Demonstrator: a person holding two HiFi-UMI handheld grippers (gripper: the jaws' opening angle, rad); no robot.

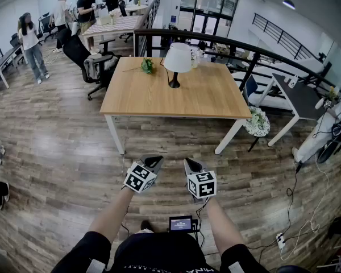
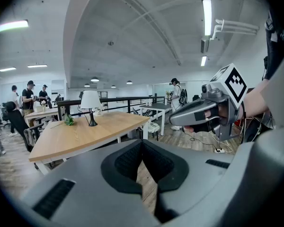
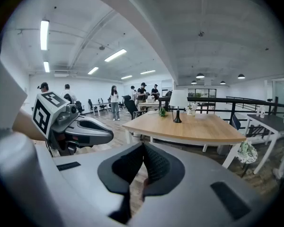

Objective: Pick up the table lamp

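- So, both of your tongs are empty right now. The left tongs (image 1: 154,162) and right tongs (image 1: 192,165) each have their jaws pressed together with nothing between them. You're holding them side by side, low in front of you, over the floor (image 1: 57,152).
- The lamp (image 1: 177,61) stands upright toward the far edge of the tabletop (image 1: 210,98), near a small plant (image 1: 148,66) and well apart from either tongs.
- My guess on handling: it's light but tippy, with a big white shade (image 1: 178,56) on a thin dark stem (image 1: 174,77) over a small round base (image 1: 174,86).
- The shade looks soft and easy to dent, so I wouldn't pinch it.
- Go for the stem, below the shade. It should be stiff and slim enough for the jaws, but it's probably smooth, so squeeze firmly and lift straight up.
- You'd need to walk up to the tabletop and open a pair first.
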